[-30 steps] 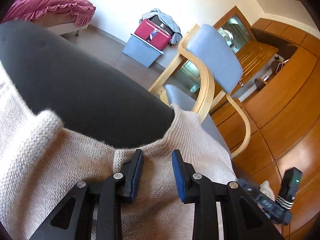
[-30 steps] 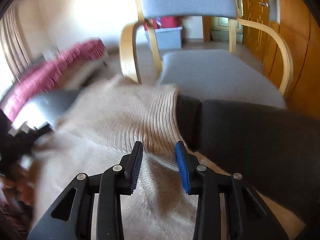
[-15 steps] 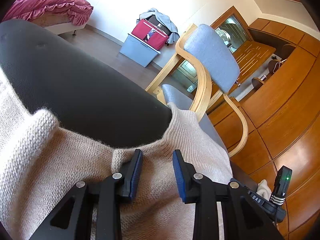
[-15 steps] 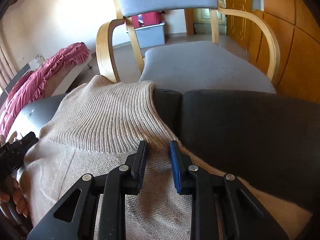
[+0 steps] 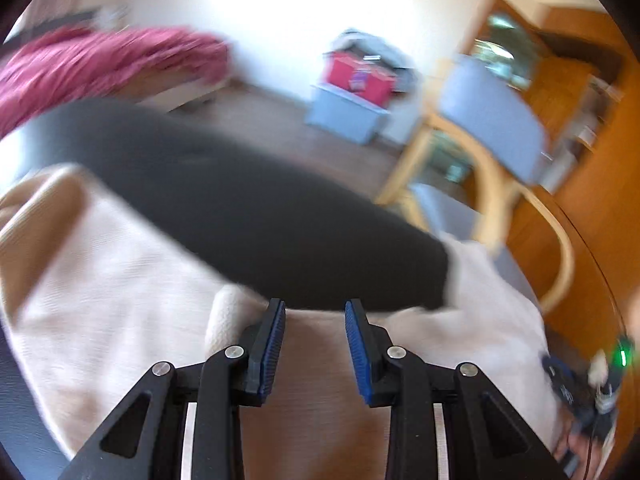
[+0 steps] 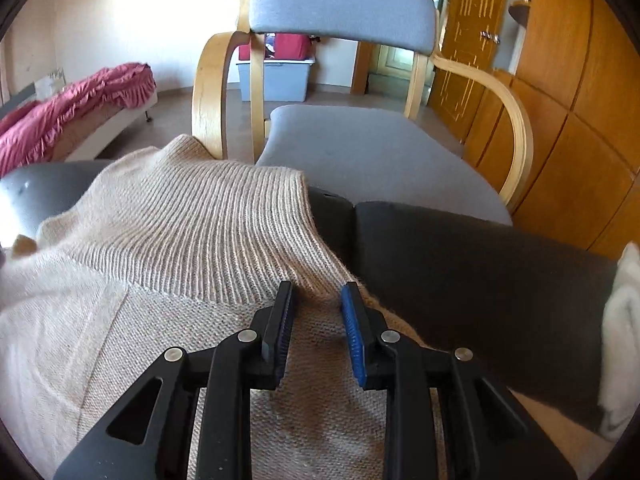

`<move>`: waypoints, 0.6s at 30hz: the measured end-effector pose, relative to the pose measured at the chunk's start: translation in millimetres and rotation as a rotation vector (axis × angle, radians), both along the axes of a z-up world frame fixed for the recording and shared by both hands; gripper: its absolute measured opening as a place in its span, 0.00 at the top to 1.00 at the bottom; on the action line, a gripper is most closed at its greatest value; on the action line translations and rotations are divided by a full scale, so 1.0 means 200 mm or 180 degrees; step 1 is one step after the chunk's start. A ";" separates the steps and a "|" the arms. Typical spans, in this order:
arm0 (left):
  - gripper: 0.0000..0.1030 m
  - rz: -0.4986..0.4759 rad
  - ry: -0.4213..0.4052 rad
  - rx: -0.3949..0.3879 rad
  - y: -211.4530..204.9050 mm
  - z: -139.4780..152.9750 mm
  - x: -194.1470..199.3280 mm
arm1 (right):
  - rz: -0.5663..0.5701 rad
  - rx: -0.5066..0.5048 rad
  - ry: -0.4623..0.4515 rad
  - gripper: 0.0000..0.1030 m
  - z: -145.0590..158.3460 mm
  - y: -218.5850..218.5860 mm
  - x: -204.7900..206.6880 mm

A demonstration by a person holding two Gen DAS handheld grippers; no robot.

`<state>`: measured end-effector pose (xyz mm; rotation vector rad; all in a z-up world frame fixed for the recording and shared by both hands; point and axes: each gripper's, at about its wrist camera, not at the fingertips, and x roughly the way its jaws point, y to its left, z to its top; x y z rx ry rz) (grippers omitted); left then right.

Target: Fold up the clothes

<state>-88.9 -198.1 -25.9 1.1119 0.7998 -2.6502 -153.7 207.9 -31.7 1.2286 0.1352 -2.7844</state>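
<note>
Both your left fingers [image 5: 315, 342] and right fingers [image 6: 318, 320] stand spread over the beige sweater [image 6: 192, 224] lying beneath them on the dark bench [image 6: 460, 256]; closing too shallow risks dropping its edge.

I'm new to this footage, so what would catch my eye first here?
A beige knit sweater spreads over a dark padded surface, filling the foreground. Behind it stands a grey-cushioned wooden armchair, centre in the right wrist view. A crimson ruffled bedspread lies at far left.
</note>
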 end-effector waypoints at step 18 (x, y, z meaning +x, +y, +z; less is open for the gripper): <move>0.78 0.1211 -0.0123 -0.0271 -0.58 -0.09 0.11 | -0.0054 -0.0382 -0.0063 0.74 -0.02 0.06 -0.04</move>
